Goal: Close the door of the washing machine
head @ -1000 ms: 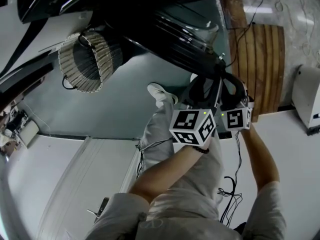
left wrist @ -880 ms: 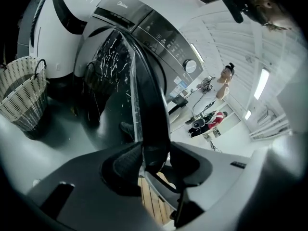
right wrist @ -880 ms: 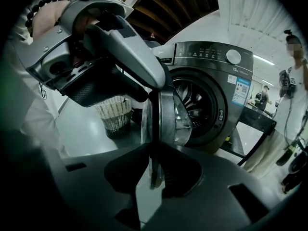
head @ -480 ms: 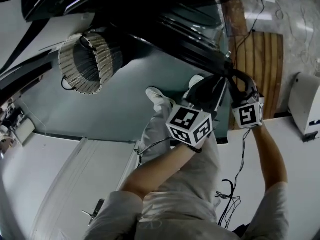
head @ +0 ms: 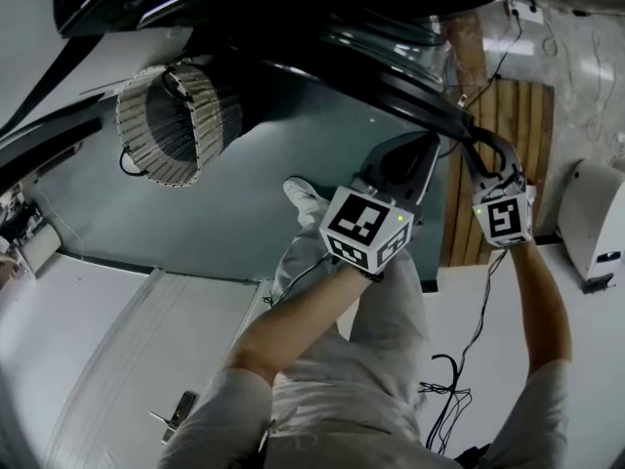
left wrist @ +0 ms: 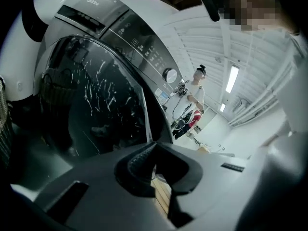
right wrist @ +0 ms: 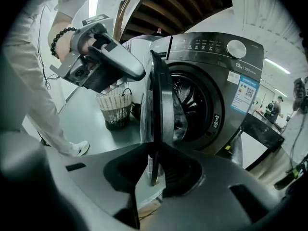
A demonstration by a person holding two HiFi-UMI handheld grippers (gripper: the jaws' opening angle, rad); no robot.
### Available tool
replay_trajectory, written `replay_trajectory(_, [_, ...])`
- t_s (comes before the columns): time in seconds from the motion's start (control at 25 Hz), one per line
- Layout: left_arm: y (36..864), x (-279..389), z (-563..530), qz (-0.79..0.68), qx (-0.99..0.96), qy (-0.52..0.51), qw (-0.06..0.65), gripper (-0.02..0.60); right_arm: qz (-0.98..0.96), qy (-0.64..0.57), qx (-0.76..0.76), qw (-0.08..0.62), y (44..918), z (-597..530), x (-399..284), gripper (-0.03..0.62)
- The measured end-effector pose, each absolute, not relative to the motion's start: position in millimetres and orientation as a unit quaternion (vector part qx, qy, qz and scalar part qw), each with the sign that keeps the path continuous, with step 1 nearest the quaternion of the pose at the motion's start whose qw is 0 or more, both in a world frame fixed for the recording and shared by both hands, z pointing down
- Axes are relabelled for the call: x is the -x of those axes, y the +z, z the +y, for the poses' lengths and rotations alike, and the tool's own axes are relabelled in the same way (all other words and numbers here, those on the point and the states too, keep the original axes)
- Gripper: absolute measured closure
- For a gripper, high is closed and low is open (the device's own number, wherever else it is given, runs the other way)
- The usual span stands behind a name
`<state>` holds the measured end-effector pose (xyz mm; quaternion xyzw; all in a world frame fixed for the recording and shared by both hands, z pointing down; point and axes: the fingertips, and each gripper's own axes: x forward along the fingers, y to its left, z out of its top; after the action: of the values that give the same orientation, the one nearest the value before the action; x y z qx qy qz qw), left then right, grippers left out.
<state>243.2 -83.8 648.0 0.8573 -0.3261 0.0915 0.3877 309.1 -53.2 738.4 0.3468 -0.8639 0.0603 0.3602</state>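
Note:
The dark washing machine (right wrist: 231, 81) stands with its round door (right wrist: 159, 95) swung out, seen edge-on in the right gripper view. My right gripper (right wrist: 155, 146) has the door's rim between its jaws. The tips still touch the rim on both sides while the jaws are opening. In the head view that gripper (head: 471, 137) sits on the door rim (head: 410, 96). My left gripper (head: 422, 147) is shut with nothing in it. Its tip (right wrist: 138, 72) is right at the door's outer face, and I cannot tell whether it touches. The door glass (left wrist: 96, 109) fills the left gripper view.
A woven laundry basket (head: 176, 120) stands on the grey floor left of the machine. A wooden floor panel (head: 513, 96) and a white appliance (head: 596, 213) lie to the right. Cables (head: 449, 389) trail by the person's legs. Another person (left wrist: 195, 93) stands far off.
Both grippers have moved right and slightly up in the head view, and the door rim has moved with them. The left gripper's jaws, spread wide before, have closed.

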Motion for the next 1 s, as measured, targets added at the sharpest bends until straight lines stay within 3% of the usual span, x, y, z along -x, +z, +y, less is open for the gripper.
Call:
replay_trajectory(0.52, [637.9, -261.1, -132.6, -0.296, -0.890, 0.083, 0.336, 0.578, -0.870, 0.024, -0.304, 0.387, 740.0, -117.1, -342.0, 0.496])
replay_trajectory(1.0, [630.8, -271.4, -181.7, -0.298, -0.892, 0.059, 0.336, 0.578, -0.859, -0.005, -0.329, 0.393, 742.6, -181.2, -361.7, 0.471])
